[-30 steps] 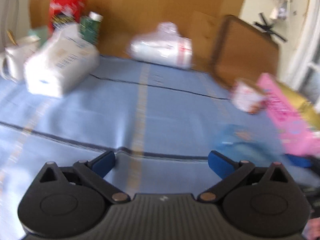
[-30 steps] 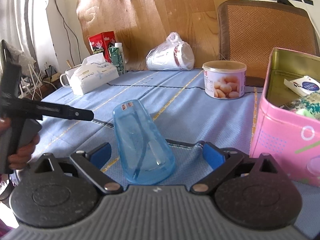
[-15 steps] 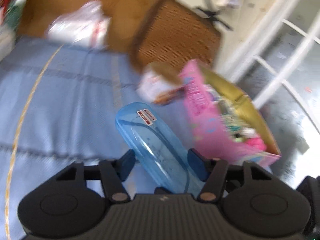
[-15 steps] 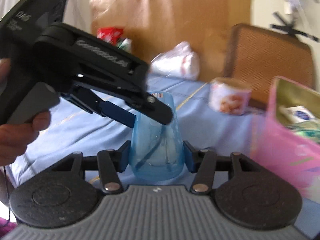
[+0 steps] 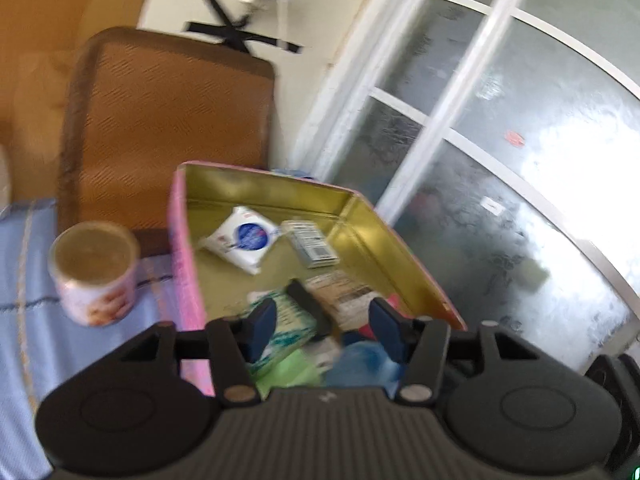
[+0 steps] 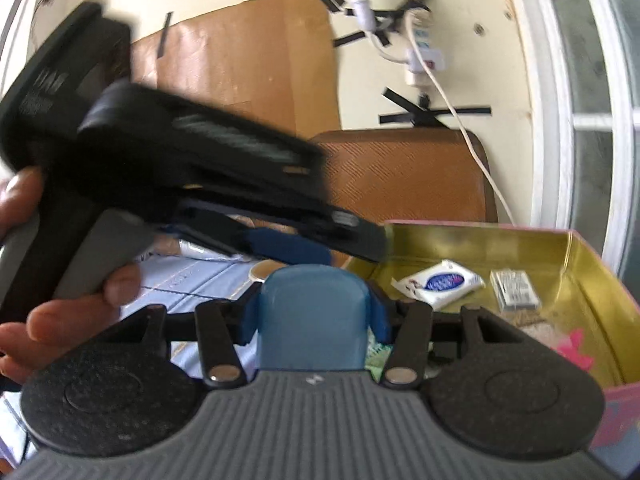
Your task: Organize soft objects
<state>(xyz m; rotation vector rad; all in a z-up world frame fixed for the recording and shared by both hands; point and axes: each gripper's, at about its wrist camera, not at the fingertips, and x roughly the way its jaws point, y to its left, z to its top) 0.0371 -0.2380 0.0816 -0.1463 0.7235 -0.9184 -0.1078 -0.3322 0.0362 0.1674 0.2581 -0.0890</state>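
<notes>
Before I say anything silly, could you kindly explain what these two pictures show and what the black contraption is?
There is no robot here. A person holds a two-finger gripper in each hand, and each gripper carries a wide-angle camera that looks along its fingers. One picture comes from the left gripper, the other from the right gripper. The right one also shows the left hand holding its tool. The right gripper is clamped on a translucent blue cup. The left gripper's jaws are opening; the cup shows as a blur low beside them, and the pads do not seem to press on it. Both point at an open pink tin that holds a white packet and a small box. The tin stands on a blue tablecloth beside a round can.
</notes>
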